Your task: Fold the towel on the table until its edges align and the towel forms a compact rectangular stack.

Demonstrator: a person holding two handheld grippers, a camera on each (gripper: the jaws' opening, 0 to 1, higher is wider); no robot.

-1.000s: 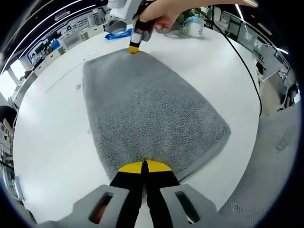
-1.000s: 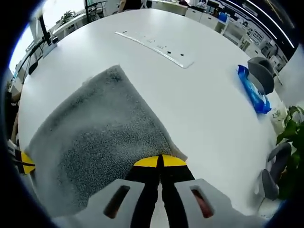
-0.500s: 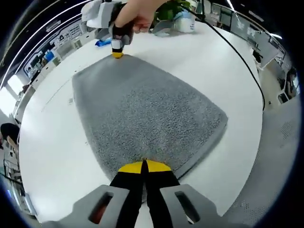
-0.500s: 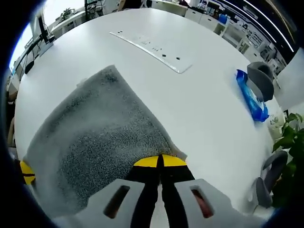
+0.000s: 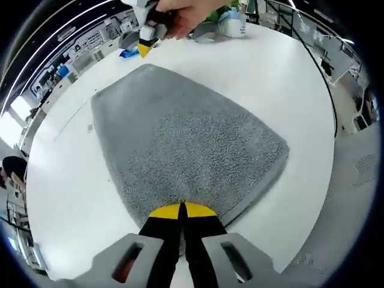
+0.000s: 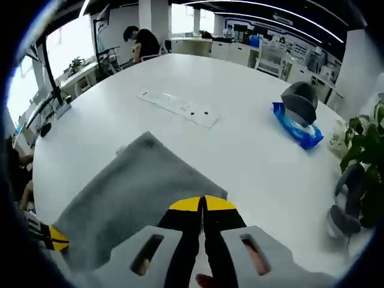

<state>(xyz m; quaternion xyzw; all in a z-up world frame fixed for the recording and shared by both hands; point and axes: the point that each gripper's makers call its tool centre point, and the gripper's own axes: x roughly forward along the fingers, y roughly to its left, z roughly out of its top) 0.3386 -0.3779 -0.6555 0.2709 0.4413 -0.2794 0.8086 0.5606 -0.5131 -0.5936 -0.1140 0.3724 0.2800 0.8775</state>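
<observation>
Nubby grey cloth towel (image 5: pixel 186 138); smooth table (image 5: pixel 66 186)

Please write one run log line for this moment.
towel: gray, flat on white table | left tongs: shut on towel edge | right tongs: shut, above far corner | fold: not yet made

No text, label, brand or number is legible on anything in either view; all surfaces are too blurred.
</observation>
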